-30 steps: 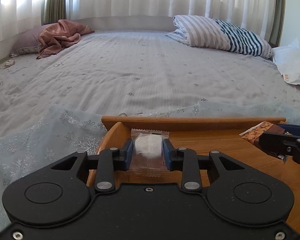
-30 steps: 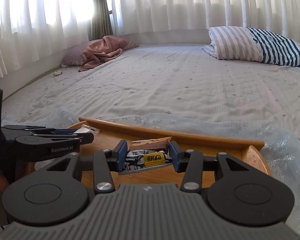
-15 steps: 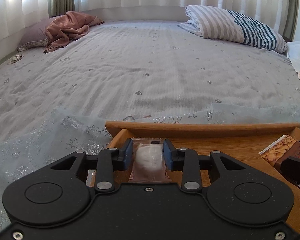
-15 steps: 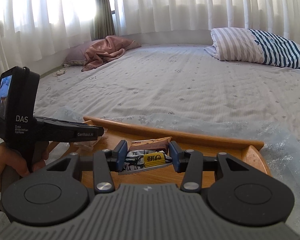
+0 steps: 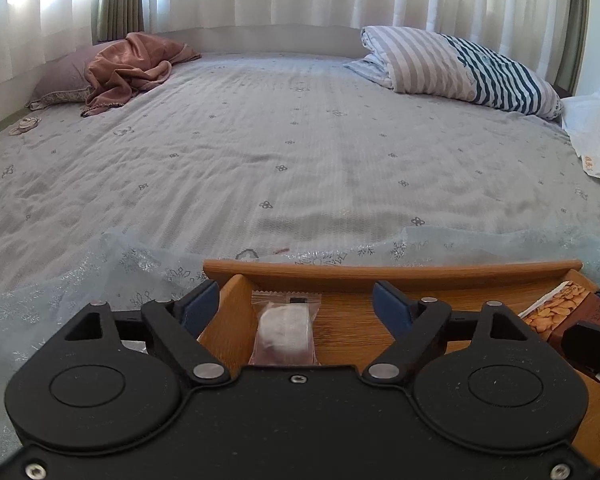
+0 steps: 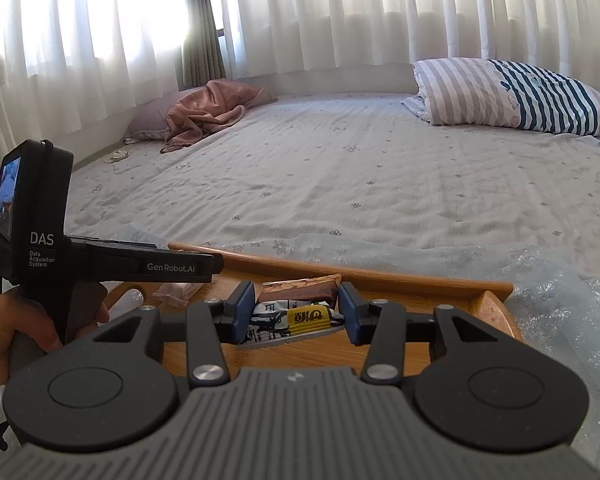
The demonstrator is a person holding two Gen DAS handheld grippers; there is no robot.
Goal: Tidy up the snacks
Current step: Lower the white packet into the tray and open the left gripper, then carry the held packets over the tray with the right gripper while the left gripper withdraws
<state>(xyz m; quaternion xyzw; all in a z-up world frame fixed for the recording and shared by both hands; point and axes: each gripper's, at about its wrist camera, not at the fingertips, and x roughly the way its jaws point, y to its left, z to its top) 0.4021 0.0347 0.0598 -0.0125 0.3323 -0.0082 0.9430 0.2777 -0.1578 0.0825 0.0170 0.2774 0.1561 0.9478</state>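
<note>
Tray (image 5: 388,274): smooth, satin-finished wood. Snack packet (image 5: 286,326): clear glossy plastic film. Bedsheet (image 5: 300,160): matt woven cloth. Left gripper (image 5: 296,308): matt black plastic, metal rivets.

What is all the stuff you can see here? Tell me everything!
Wooden tray: one, brown, on the bed.
Clear-wrapped white snack: one, tray's left end.
Brown nut-picture packet: one, tray's right side.
Yellow-label packet: one, between the right fingers.
Striped pillow: one, grey and navy, far right.
Pink blanket: one, far left.
Left gripper: black, fingers just opened, clear of the snack.
Right gripper: closed on the yellow-label packet.
</note>
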